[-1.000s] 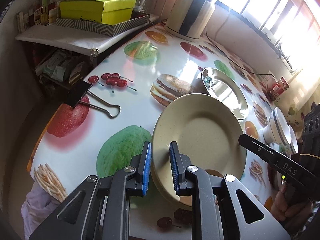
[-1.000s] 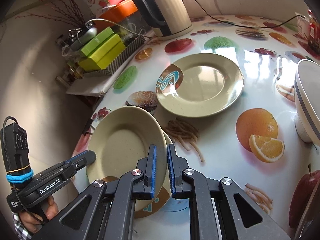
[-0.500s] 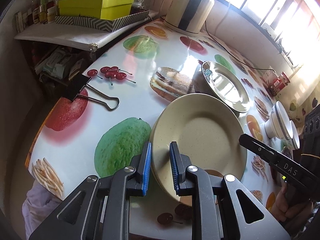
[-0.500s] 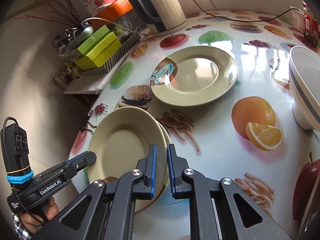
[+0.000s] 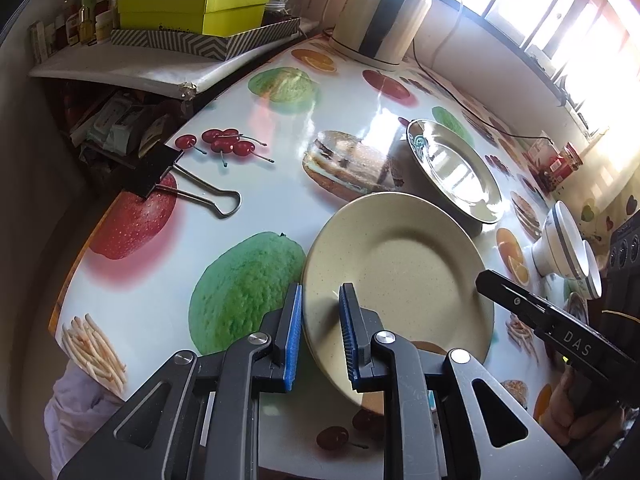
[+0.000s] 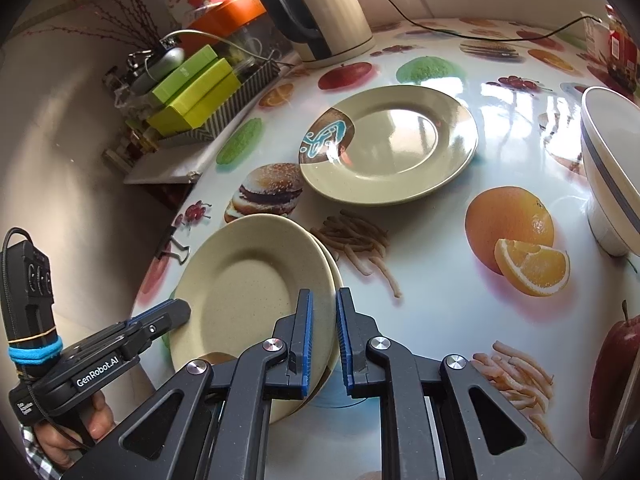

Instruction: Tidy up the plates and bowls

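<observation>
A stack of beige plates point(image 5: 400, 276) is held above the fruit-print table point(image 5: 280, 208). My left gripper point(image 5: 320, 332) is shut on the stack's near rim. My right gripper point(image 6: 322, 332) is shut on the opposite rim of the same stack point(image 6: 248, 292). A third beige plate with a brown patterned patch point(image 6: 392, 144) lies flat on the table beyond it; it also shows in the left wrist view point(image 5: 452, 168). White bowls with a grey stripe point(image 5: 564, 244) stand nested at the right, one close to the right edge of the right wrist view point(image 6: 612, 168).
A black binder clip point(image 5: 176, 180) lies at the table's left edge. A kettle point(image 6: 320, 8) stands at the back with a cable trailing right. Green boxes point(image 5: 196, 4) sit on a side shelf. Red jars point(image 5: 560, 160) stand at the far right.
Both grippers have lifted and pulled the plate stack back a little, away from the third plate. The grips on the rims are unchanged.
</observation>
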Available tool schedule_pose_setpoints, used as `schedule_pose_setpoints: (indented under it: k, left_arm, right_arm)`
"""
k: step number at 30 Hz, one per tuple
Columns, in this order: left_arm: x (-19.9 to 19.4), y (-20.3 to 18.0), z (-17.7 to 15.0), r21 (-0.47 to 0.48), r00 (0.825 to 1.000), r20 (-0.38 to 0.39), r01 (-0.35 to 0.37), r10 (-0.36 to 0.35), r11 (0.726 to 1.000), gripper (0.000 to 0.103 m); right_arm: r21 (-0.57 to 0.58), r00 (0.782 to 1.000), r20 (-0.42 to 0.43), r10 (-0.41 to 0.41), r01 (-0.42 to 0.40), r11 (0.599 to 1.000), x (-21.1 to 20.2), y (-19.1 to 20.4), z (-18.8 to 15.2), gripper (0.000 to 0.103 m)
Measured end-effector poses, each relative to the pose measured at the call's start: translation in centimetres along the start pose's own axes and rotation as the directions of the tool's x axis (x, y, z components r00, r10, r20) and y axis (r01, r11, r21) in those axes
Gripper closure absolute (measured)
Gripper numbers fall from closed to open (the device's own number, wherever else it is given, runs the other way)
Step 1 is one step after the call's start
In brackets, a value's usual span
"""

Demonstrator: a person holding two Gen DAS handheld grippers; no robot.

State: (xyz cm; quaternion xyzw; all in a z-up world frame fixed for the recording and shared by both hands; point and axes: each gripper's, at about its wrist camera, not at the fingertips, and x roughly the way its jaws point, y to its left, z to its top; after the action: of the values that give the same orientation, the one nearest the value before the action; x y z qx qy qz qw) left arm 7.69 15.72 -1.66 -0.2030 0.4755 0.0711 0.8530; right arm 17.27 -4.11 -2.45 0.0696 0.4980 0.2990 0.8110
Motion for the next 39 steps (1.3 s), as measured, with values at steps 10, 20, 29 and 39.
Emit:
schedule_pose_setpoints:
  k: [10,20,29,39]
  left_arm:
    - [0.1,0.2,0.1,-0.006,1.000,0.002,0.008,-0.008,1.000,0.084]
    - [-0.8,0.0,1.0,0.021,0.998,0.057,0.031,-0.032,0.999,0.084]
    - [-0.9,-1.1,3.8,0.049,0.993,0.087,0.074,-0.078,0.996,0.083]
    - [1.0,-3.6,7.8,0.087,0.992,0.065,0.104,-0.110,0.991,0.083]
  right_arm:
    - [0.004,1.000,-0.005,-0.002,0.002,1.000,0.2,0.0,-0.1,0.089]
    - [0.011,1.000,0.030,0.001,-0.001,1.000,-0.6,-0.2,0.1,0.083]
    - [0.066,0.989,0.141,-0.050,0.041,0.997,-3.1,-1.9,1.9,0.066]
    - [0.166,0.977,0.181,-0.112,0.082,0.983,-2.6,-4.8,4.6,0.065]
